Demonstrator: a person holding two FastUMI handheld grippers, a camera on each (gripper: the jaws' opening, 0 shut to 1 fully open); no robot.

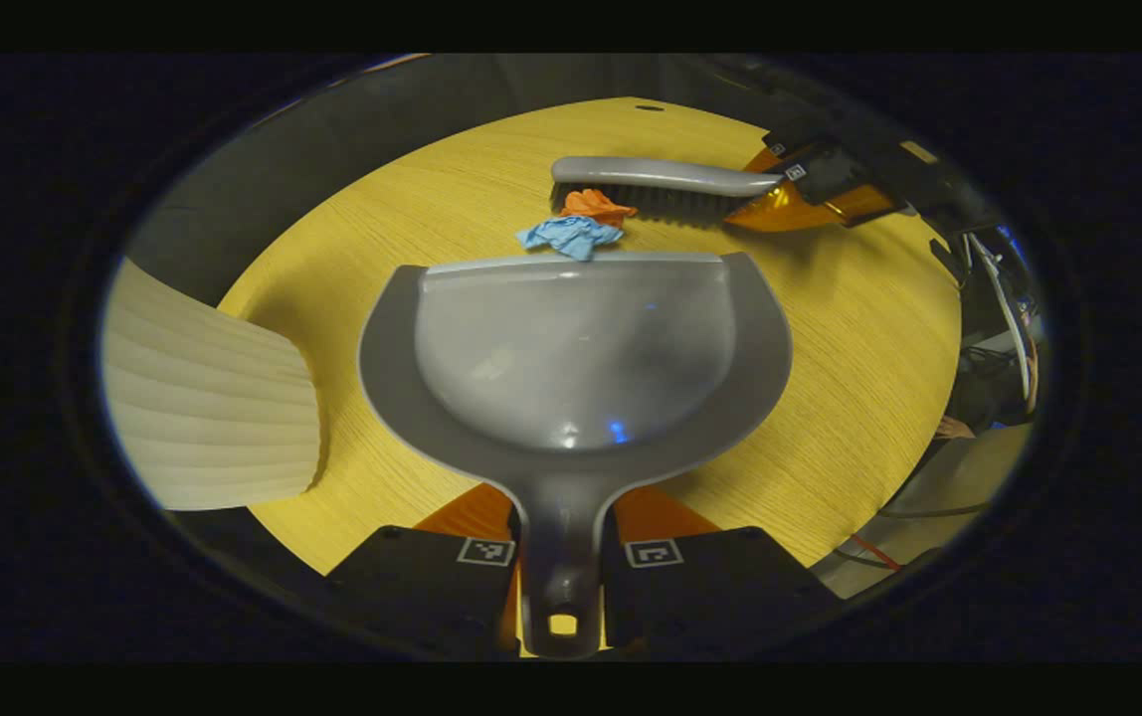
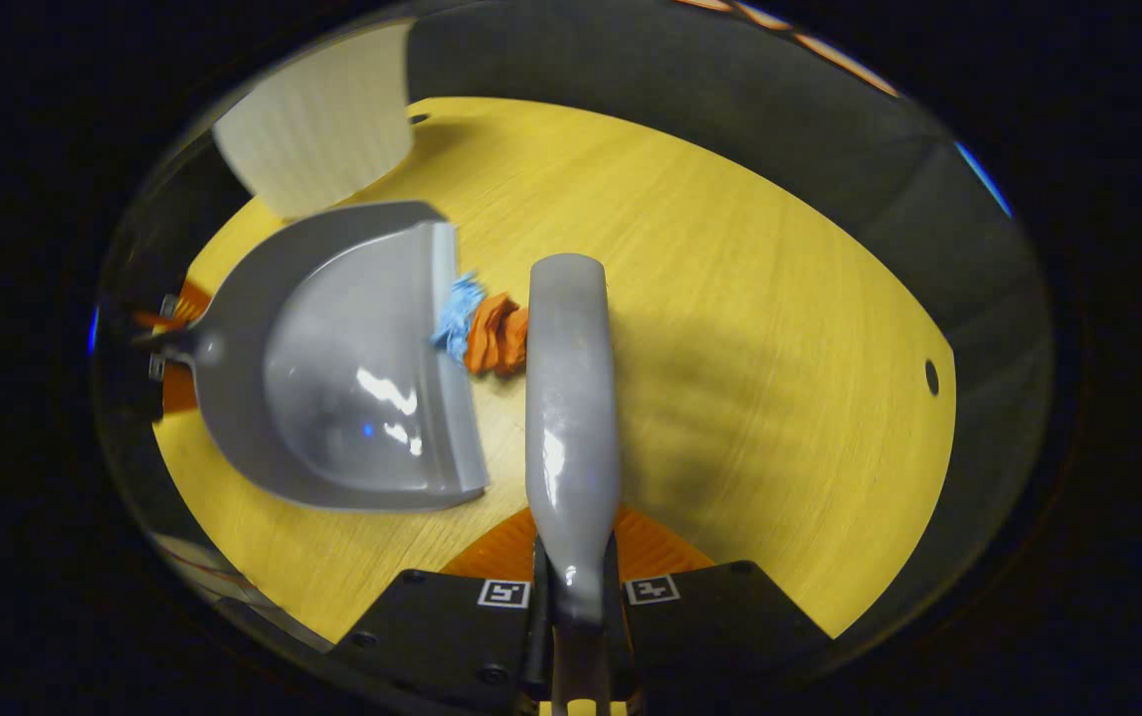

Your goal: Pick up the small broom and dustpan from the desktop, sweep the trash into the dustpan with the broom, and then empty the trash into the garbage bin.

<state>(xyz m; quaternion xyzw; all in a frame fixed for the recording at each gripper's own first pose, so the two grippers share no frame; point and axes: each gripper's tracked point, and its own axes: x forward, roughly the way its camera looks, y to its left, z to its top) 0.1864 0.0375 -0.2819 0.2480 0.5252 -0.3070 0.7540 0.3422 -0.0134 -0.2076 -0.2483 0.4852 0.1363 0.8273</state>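
While gripped: left gripper clamps dustpan handle.
Right gripper: clamps broom.
Ahead: paper scraps between both.

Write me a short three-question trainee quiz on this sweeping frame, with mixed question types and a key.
1. True or false: the dustpan already holds both paper scraps.
2. Which tool is the right claw shut on? A) the broom B) the dustpan C) the ribbed white bin
3. Fill in: between the dustpan's front lip and the broom's bristles lie a blue scrap and an ____ scrap.

Key
1. False: both scraps lie on the wooden desktop, just outside the lip.
2. A. The left claw grips the dustpan's handle.
3. orange
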